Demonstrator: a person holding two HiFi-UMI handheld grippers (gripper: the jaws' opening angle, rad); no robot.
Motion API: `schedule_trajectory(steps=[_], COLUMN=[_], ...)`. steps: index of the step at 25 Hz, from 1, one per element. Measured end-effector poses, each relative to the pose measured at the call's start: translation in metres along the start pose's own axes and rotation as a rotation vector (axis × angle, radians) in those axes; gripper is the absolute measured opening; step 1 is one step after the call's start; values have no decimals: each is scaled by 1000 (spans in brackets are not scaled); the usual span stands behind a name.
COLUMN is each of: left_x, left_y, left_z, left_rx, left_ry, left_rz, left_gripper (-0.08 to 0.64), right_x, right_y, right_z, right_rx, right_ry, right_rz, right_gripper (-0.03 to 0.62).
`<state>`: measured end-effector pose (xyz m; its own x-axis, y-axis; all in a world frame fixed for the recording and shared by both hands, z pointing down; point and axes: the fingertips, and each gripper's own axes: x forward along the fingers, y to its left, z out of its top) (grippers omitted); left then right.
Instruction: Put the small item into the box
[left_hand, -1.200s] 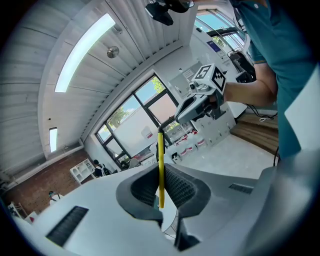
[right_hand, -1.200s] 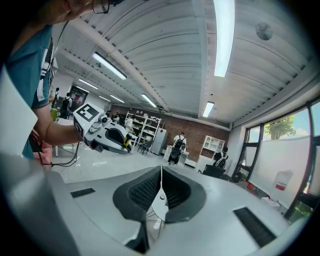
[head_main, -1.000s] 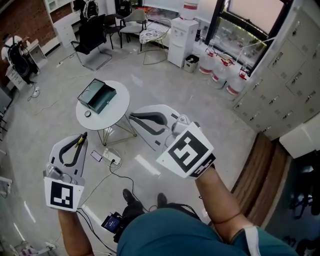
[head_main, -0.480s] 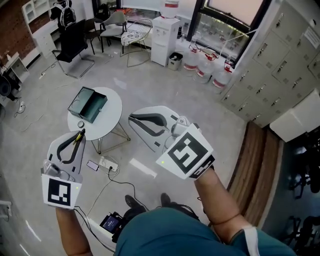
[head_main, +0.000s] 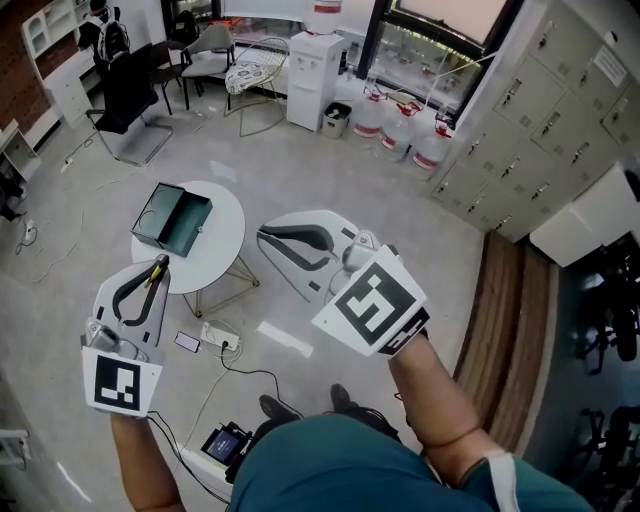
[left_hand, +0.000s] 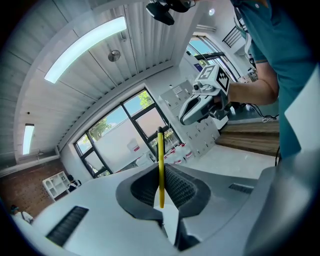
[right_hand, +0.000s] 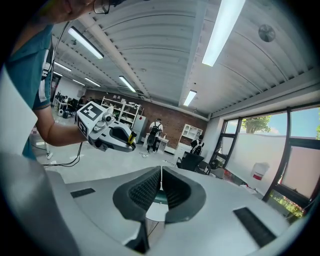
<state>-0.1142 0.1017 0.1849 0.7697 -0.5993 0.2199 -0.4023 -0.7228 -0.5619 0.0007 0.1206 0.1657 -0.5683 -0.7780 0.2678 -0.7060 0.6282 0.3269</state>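
A round white table (head_main: 222, 250) stands on thin legs on the shiny grey floor (head_main: 300, 190). On the floor near it lie a white plug strip (head_main: 220, 337) and a small phone (head_main: 186, 342). Far back are a black chair (head_main: 125, 100), a grey chair (head_main: 208, 48) and a wire chair (head_main: 255, 75) with a cloth on it. A white water cooler (head_main: 308, 90) stands next to a small bin (head_main: 337, 118). Three big water bottles (head_main: 400, 135) sit by the window. Grey lockers (head_main: 540, 120) fill the right side, with a strip of brown wood floor (head_main: 520, 350) beside them. In the right gripper view, long lights (right_hand: 222, 30) glow on the ceiling and a brick wall (right_hand: 167, 120) stands far off.
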Motion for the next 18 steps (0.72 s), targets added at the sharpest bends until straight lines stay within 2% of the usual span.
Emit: schedule_trajectory(steps=[10, 15, 18], left_x=[-20, -22, -7], left_y=[64, 103, 120], left_z=[-50, -80, -104], left_rx=[4, -35, -40], left_ry=[-33, -5, 36], left_rz=[-14, 23, 56], left_gripper=[38, 38, 38], right_x=[72, 123, 157], right_y=[13, 6, -11], right_z=[29, 44, 37], right_rx=[-9, -28, -36], right_ry=[24, 24, 7], right_rz=[-31, 12, 53], right_gripper=[39, 38, 40])
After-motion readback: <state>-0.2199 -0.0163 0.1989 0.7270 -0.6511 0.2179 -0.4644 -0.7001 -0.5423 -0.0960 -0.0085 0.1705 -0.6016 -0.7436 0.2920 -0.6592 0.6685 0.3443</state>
